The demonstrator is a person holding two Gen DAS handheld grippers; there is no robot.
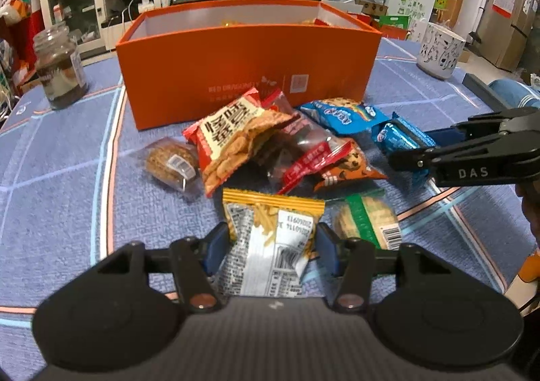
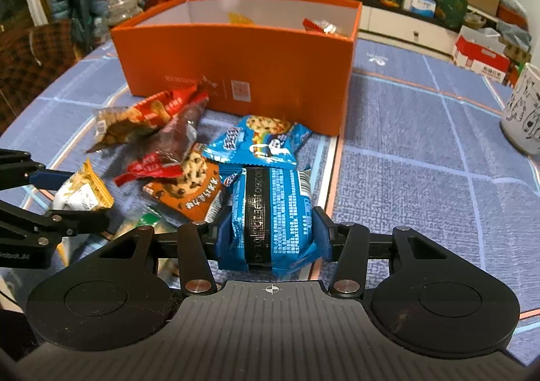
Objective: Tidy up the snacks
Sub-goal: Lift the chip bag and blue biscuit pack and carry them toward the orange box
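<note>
Left gripper (image 1: 272,239): fingers pinching the yellow noodle-snack packet (image 1: 270,242) near the surface (image 1: 67,212). Right gripper (image 2: 271,232): fingers pinching the blue cookie packet (image 2: 273,215), right of the pile. Risk: slick wrappers slipping out, or snagging the orange box (image 2: 236,60) wall.

Left gripper (image 1: 273,247): matte black housing showing a ribbed grey centre plate, two round black side discs, silver pivot screws glinting at the linkage arms, blue pads lining the fingers (image 1: 216,246). Right gripper (image 2: 271,236): matching black body bearing a white crosshair mark on its ribbed plate, silver screws, blue pads; white "DAS" lettering showing along its side.
</note>
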